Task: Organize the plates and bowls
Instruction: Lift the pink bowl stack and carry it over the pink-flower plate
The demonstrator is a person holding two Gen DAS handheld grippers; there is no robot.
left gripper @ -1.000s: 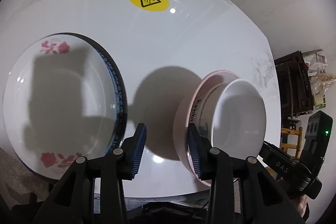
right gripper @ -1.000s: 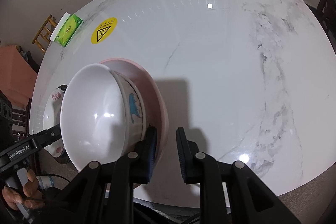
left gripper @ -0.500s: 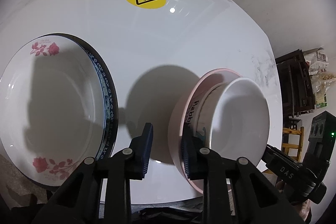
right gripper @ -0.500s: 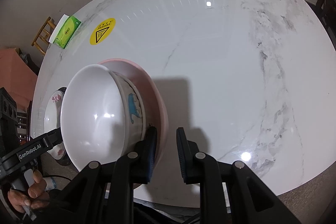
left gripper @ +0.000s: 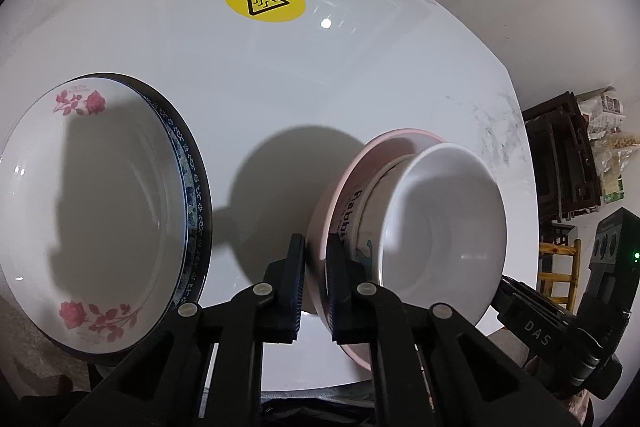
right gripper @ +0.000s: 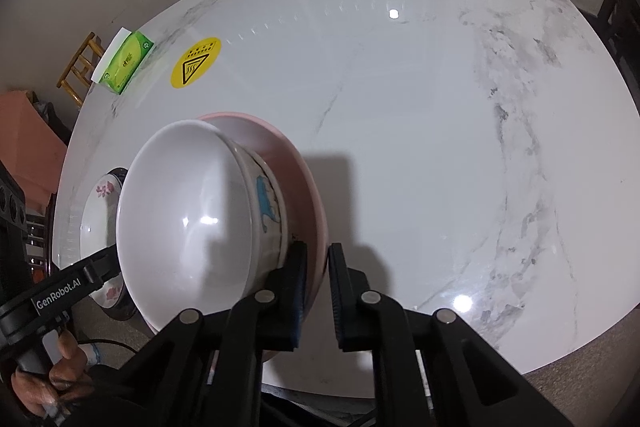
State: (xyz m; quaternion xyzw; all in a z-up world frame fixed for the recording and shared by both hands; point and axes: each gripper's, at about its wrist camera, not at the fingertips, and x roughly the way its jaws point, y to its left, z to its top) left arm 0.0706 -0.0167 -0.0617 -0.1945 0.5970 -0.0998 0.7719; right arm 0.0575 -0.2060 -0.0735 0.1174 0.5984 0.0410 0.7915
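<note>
**Both grippers clamp the pink plate's rim**

With each pair of jaws pinched together on opposite edges of the pink plate point(left gripper: 340, 183), the left gripper point(left gripper: 316, 287) and right gripper point(right gripper: 318, 291) seem set to lift it, the white bowl point(left gripper: 444, 231) and a printed bowl nested on top. Lower left in the left view waits a glossy rose-patterned plate point(left gripper: 88, 211) on a blue-rimmed one. Next, I judge, comes a level, synchronised lift: glazed ware slides easily on the polished marble table point(right gripper: 420, 115).
</note>
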